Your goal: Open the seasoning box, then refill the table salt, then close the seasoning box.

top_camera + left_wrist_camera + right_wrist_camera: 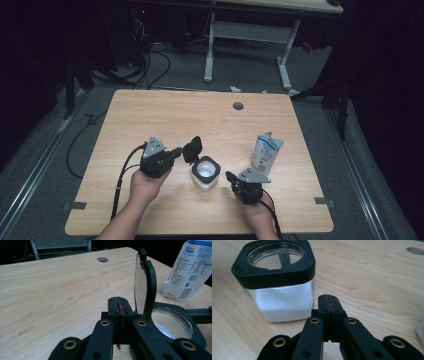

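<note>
A square glass jar (pixel 205 172) with a black collar holds white powder and stands near the table's front middle. Its black flip lid (pixel 193 148) stands raised on the jar's left side. My left gripper (pixel 176 153) is shut with nothing in it, its tips just left of the lid (pixel 146 287); the jar's mouth (pixel 172 323) lies beyond. In its own view the left gripper (pixel 119 305) has its jaws pressed together. My right gripper (pixel 230 176) is shut and empty, just right of the jar. From the right gripper (pixel 329 302) the jar (pixel 278 282) sits close ahead to the left.
A white and blue pouch (pixel 265 152) stands upright right of the jar, also seen as a pouch (pixel 188 272) in the left gripper view. The wooden table (pixel 150 115) has a round cable hole (pixel 238 106) at its far side. Desk legs and cables lie beyond.
</note>
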A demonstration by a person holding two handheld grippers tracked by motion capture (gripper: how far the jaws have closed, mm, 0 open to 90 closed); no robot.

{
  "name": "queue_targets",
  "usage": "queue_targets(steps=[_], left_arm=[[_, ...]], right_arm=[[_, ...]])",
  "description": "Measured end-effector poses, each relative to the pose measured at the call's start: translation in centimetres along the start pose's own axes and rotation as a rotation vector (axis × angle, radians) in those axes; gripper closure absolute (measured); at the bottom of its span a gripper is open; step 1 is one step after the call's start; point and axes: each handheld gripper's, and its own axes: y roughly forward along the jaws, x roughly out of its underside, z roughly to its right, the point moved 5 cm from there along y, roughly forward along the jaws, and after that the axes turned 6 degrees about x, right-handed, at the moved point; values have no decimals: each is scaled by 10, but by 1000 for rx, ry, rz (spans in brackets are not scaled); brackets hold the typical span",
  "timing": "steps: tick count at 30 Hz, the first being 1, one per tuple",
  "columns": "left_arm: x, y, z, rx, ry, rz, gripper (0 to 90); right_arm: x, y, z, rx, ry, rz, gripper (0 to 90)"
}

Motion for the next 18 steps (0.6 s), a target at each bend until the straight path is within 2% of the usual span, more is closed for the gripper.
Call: queue_targets(steps=[3, 6, 18], left_arm=[[0, -1, 2, 4, -9, 0, 900], [-2, 0, 2, 11, -15, 9, 900], [-1, 2, 9, 44, -35, 35, 900]], right_arm=[[0, 0, -3, -18, -3, 5, 900], [-1, 1, -5, -14, -20, 4, 900], [-1, -1, -13, -39, -30, 3, 900]])
